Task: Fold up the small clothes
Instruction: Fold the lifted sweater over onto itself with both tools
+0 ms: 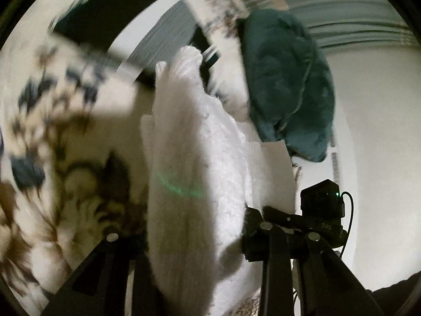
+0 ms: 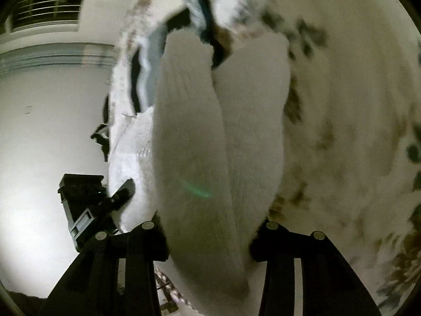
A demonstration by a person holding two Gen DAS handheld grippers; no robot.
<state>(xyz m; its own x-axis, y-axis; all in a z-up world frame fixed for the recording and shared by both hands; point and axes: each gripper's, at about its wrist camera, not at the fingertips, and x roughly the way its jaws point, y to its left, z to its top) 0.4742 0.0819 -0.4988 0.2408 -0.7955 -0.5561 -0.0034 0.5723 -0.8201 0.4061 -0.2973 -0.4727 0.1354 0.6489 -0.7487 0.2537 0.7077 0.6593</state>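
You have the white knitted garment [image 1: 184,171] lifted off the floral bedspread [image 1: 52,131], and both tools are clamped on it: your left hand-held gripper [image 1: 189,239] pinches a thick wad of the cloth between its fingers, and your right hand-held gripper [image 2: 208,234] does the same at another part of the same piece, seen as the white garment [image 2: 200,144] hanging between that tool's fingers. The cloth runs away from each camera toward the bedspread [image 2: 342,131], so it is held up in the air, not lying flat. The likely trouble from here is slippage: the fabric is soft, fluffy and bulky, with a ribbed band along one end and a looped, terry-like face, so a bunched grip may let a layer creep out if you pull the two grippers apart sharply. The other risk is a crooked fold, since the bundle looks doubled over and you cannot see its edges; laying it down as it is would probably trap a wrinkle. The pictures are blurred, which makes it hard to judge how even the grip is. Watch also the dark teal garment [image 1: 286,84], a crumpled, plush heap lying near the white one on the bedspread; a swinging tail of cloth could drag across it.
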